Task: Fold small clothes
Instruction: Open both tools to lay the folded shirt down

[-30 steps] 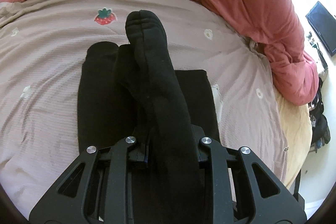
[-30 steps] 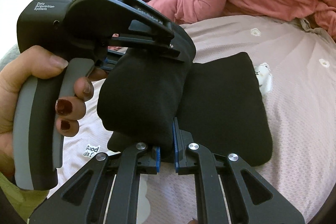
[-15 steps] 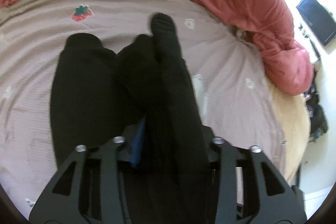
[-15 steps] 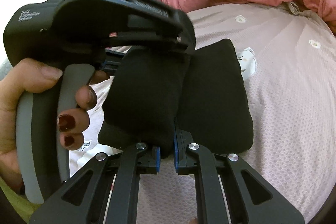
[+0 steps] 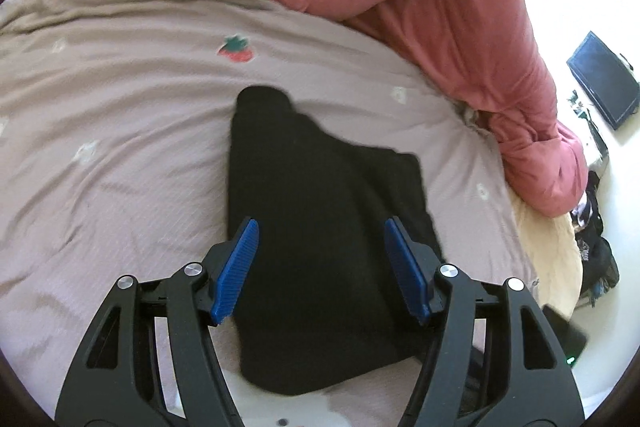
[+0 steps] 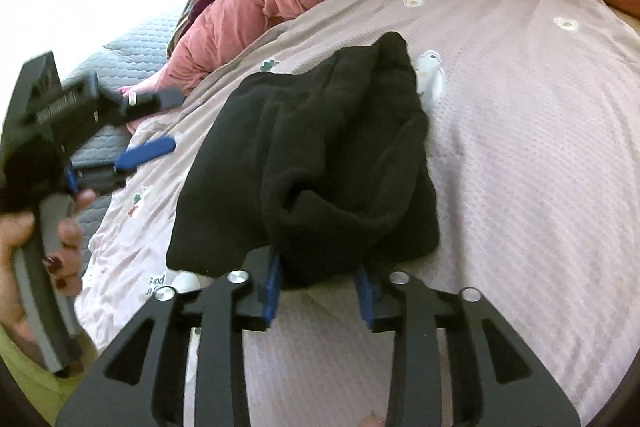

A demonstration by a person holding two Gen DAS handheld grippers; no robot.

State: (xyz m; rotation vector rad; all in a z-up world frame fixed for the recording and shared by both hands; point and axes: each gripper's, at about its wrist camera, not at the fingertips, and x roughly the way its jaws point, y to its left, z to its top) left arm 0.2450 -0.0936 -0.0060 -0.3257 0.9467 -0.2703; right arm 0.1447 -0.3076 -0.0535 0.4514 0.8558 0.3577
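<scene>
The black garment (image 6: 320,155) is left folded on the bed (image 6: 520,147); both tools, left tool (image 5: 320,267) and right tool (image 6: 318,291) at six o'clock, are opening, nothing gripped.

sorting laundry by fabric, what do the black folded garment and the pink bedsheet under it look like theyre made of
The black folded garment looks like a thick fleece or plush knit: matte, with a fuzzy nap and soft, bulky folds. The pink bedsheet looks like a light woven cotton with a waffle or seersucker finish: a fine regular dimpled grid, printed with small motifs. The exact fibre of either cannot be told.
</scene>
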